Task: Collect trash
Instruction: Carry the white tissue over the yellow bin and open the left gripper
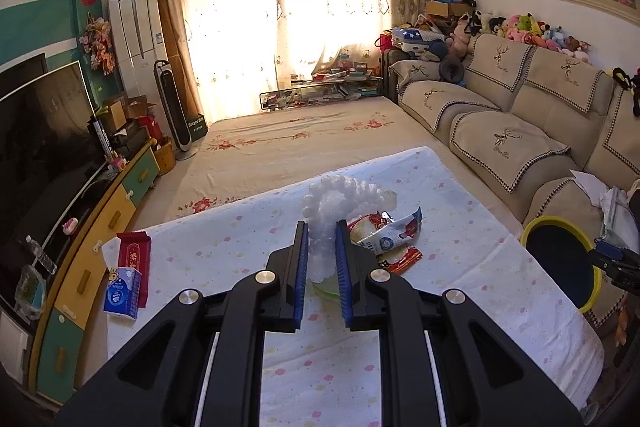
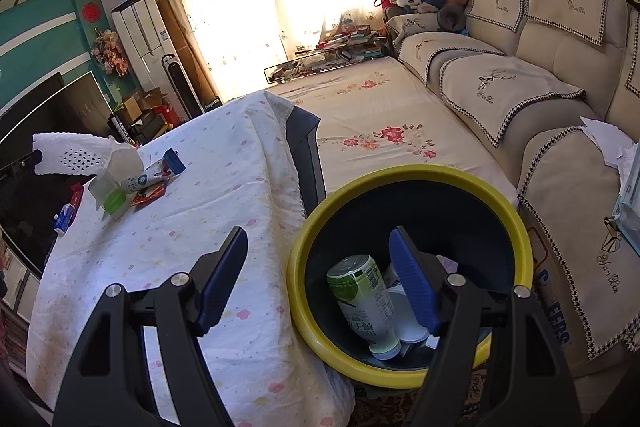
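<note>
Your left gripper (image 1: 322,251) is clamped on the foam net (image 1: 340,199); carry it over the bin (image 2: 408,179), beside your right gripper (image 2: 320,279), jaws apart.

Left gripper (image 1: 322,239): black frame, blue ribbed pads (image 1: 303,247), pointing forward and downward. Jaws drawn close, nearly parallel, pressed on both sides of a white foam net (image 1: 344,195), which sticks out beyond the fingertips. In the right wrist view this gripper is not clearly seen.

Right gripper (image 2: 320,251): same build, black arms with blue pads (image 2: 412,283), angled downward. Jaws spread wide, nothing between the pads. In the left wrist view its tip (image 1: 612,255) shows at the right edge.
</note>
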`<state>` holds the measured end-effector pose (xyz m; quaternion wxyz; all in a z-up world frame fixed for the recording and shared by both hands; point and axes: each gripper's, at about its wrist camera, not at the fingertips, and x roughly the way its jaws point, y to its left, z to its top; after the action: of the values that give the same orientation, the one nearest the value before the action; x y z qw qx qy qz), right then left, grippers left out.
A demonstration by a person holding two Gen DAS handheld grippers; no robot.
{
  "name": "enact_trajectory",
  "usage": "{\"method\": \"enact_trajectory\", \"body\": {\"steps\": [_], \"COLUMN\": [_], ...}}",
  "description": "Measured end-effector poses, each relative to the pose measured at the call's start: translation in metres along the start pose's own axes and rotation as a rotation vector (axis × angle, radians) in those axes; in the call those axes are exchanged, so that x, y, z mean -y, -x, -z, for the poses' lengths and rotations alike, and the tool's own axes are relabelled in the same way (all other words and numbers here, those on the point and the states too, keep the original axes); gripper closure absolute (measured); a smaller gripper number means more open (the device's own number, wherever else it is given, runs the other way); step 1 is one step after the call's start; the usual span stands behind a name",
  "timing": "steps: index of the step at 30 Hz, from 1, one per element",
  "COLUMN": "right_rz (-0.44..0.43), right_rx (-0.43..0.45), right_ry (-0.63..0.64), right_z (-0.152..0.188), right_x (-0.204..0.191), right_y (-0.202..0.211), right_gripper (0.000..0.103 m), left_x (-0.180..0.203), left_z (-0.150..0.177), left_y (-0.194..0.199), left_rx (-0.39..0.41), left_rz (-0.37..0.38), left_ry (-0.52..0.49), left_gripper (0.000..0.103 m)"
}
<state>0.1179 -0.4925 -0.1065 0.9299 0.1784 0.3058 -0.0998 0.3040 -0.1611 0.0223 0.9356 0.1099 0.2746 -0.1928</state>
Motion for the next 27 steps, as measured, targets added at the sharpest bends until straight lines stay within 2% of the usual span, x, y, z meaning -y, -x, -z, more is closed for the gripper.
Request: {"method": "enact_trajectory", "body": {"steps": [7, 14, 19, 27], "right_rz": [-0.013, 0.011, 0.072, 0.152], "right_rx": [0.028, 0.077, 0.103, 0.134], "right_ry": [-0.006, -0.006, -0.032, -0.126], "right_z": [-0.001, 0.000, 0.006, 0.017], "right_x": [0.002, 0.011, 0.035, 0.093], "right_y": [0.014, 0.042, 0.063, 0.088], "right_gripper": [0.034, 0.034, 0.034, 0.034], "left_x": [0.027, 0.081, 0.139, 0.252], "left_z": [-0.008, -0.005, 0.003, 0.008], "left_y": [0.061, 0.101, 0.100, 0.060], "left_rx": [0.043, 0.066, 0.040, -0.054], "left_rz": [0.024, 0.122, 0.242, 0.401], "left_ry": [-0.032, -0.058, -0.110, -0.228], "left_gripper": [0.089, 0.089, 0.089, 0.089]}}
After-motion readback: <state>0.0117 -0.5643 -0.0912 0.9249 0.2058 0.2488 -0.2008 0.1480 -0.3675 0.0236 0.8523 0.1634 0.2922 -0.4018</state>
